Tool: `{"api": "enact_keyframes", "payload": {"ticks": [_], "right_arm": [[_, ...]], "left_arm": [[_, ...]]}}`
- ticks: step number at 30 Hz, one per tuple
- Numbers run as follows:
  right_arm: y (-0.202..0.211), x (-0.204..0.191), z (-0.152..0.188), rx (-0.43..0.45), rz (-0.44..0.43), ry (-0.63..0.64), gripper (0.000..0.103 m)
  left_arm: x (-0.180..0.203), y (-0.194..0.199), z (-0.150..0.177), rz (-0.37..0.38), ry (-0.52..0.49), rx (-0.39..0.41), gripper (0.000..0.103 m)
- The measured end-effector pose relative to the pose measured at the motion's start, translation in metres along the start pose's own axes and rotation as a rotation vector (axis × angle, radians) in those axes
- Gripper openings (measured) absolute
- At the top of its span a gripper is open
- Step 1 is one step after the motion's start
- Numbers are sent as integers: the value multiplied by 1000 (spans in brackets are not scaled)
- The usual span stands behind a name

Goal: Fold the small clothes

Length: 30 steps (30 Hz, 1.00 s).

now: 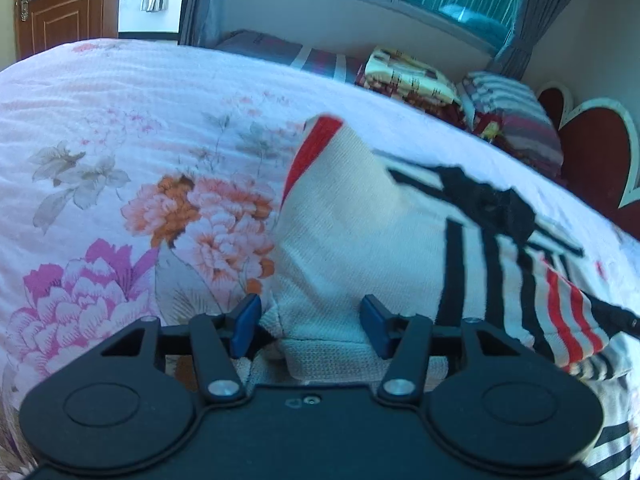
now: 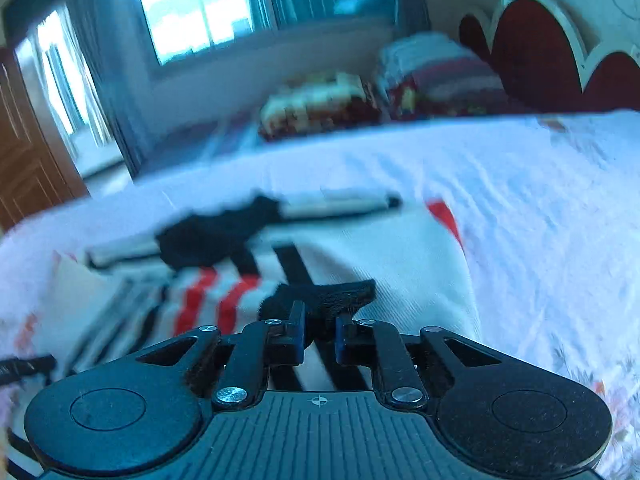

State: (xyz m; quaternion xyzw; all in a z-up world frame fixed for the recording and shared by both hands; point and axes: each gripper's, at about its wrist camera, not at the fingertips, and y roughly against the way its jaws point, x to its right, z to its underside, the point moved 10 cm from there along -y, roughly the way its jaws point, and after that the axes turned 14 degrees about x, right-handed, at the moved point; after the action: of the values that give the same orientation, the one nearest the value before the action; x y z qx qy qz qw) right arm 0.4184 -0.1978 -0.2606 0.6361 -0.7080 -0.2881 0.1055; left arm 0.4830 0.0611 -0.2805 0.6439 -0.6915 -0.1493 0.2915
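In the left wrist view, the left gripper [image 1: 310, 326] is hanging over a floral bedspread [image 1: 120, 152] with its blue-padded fingers [image 1: 245, 324] standing apart, and a bunched fold of cream knit is sitting between them; whether the pads are actually pressing on that fold cannot be told from here. The knit belongs to a small sweater [image 1: 352, 232], cream with a red trim at its far tip and black and red stripes on its right part, and it is lying on the bed just ahead of the gripper, one black patch rising up off it to the right. Beyond the bed's far edge, folded blankets [image 1: 404, 76] and a striped pillow [image 1: 512, 116] are sitting beside a red heart-shaped headboard [image 1: 592, 160], under a window with grey curtains; a brown door [image 1: 60, 4] is showing at the upper left. In the right wrist view, which is blurred, the right gripper [image 2: 320, 340] is sitting low over the same sweater [image 2: 400, 264], its fingers [image 2: 298, 338] drawn close together around a dark, black piece of the garment at their tips. The striped portion is lying to the left of this gripper, the plain cream portion to the right, and the pale bedspread [image 2: 540, 200] is stretching away toward the headboard [image 2: 532, 48].
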Motion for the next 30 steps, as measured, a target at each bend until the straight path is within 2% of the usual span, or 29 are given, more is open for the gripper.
{"api": "enact_keyframes", "payload": {"ticks": [2,5,6,7,8,9,11,14,16,18,19,20,21,23,25,28,30], "right_arm": [[-7,6,18,-49,25,29,13],[-6,6,17,-37,11,-4,17],[-6,8,14,-42,-5,-51,23],[-6,11,11,-44,-8,-90,38],[-6,16,8,-35,-6,-122,55],[-5,21,4,-24,-4,-148,58],[-8,26,1,-33,-1,-168,58],[-16,27,2,-59,1,-150,57],[-20,28,2,-59,7,-152,53],[-24,27,-1,-51,8,-143,39],[-27,25,-2,-54,8,-132,28],[-31,24,-1,-61,12,-114,24],[-33,22,0,-61,14,-87,22],[-34,17,-1,-48,12,-22,5],[-32,11,-4,-14,6,55,4],[-31,7,-8,37,32,168,2],[-43,13,5,-4,61,198,2]], "left_arm": [[2,0,0,-2,-20,-3,54],[1,2,-10,11,13,-20,53],[-1,1,-16,13,33,-20,56],[-2,-1,-23,13,50,-17,59],[-3,-4,-29,6,59,-11,68],[-2,-8,-36,2,54,-2,71],[2,-19,-45,-1,19,8,71],[6,-44,-50,6,4,-19,61],[3,-59,-52,-9,20,-32,57],[-2,-70,-57,-19,43,-23,57],[-3,-74,-60,-22,48,-17,57],[-5,-78,-62,-25,48,-10,52],[-5,-82,-64,-23,45,-5,43],[-4,-88,-66,-9,62,6,26],[-6,-89,-69,-23,76,32,16],[-10,-92,-71,-29,92,52,14],[-13,-96,-68,-37,80,58,14]]}}
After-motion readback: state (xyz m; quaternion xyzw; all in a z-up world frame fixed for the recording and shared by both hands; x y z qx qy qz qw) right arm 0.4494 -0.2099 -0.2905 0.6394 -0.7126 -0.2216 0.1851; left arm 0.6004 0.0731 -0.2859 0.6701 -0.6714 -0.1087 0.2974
